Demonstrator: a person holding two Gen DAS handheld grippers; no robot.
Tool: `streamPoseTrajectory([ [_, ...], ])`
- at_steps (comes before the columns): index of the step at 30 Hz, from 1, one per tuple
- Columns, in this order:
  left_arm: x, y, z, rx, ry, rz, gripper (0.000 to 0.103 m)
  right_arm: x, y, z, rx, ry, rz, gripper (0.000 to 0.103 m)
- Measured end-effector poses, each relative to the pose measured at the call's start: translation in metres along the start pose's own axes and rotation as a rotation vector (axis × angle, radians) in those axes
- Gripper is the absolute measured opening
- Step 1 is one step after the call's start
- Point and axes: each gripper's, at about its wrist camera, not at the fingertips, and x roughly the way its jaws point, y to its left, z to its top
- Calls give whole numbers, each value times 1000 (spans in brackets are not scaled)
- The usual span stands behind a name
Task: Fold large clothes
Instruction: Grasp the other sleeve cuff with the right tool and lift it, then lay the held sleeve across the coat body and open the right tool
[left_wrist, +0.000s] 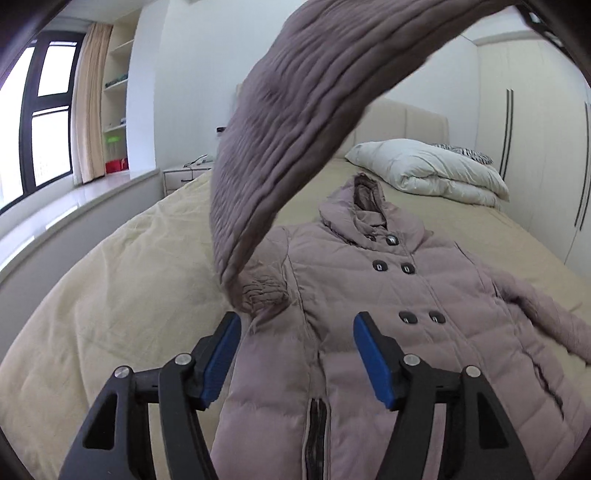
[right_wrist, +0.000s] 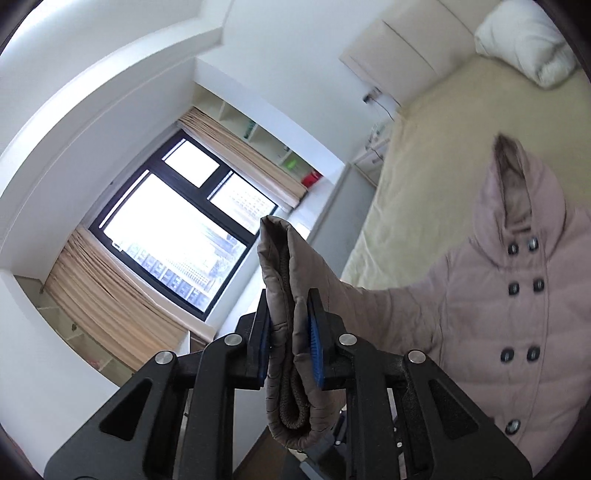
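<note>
A mauve quilted hooded coat (left_wrist: 388, 314) lies face up on the bed, hood towards the pillows, with dark double buttons. My left gripper (left_wrist: 297, 334) is open and empty, hovering just above the coat's chest near its left shoulder. The coat's left sleeve (left_wrist: 295, 122) is lifted high and arcs up out of the left wrist view. My right gripper (right_wrist: 290, 325) is shut on that sleeve's cuff (right_wrist: 288, 354), held up in the air beside the coat body (right_wrist: 517, 314). The other sleeve (left_wrist: 546, 314) lies flat at the right.
The beige bed (left_wrist: 129, 277) extends left of the coat. White pillows (left_wrist: 424, 170) and a headboard are at the far end. A window (right_wrist: 173, 229) with curtains, a sill and shelves stand to the left. Wardrobe doors (left_wrist: 535, 129) stand at right.
</note>
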Motion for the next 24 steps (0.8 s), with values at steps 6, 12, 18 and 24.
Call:
streamPoseTrajectory([
  [6, 94, 5, 31, -66, 107, 53, 71, -39, 17, 60, -73, -90, -3, 17],
  [12, 130, 36, 29, -130, 197, 68, 25, -82, -74, 90, 33, -194, -109, 17],
  [18, 143, 42, 13, -111, 227, 114, 25, -85, -269, 74, 313, -240, -358, 16],
  [24, 145, 47, 12, -73, 235, 164, 39, -40, -445, -6, 568, -109, -589, 16],
])
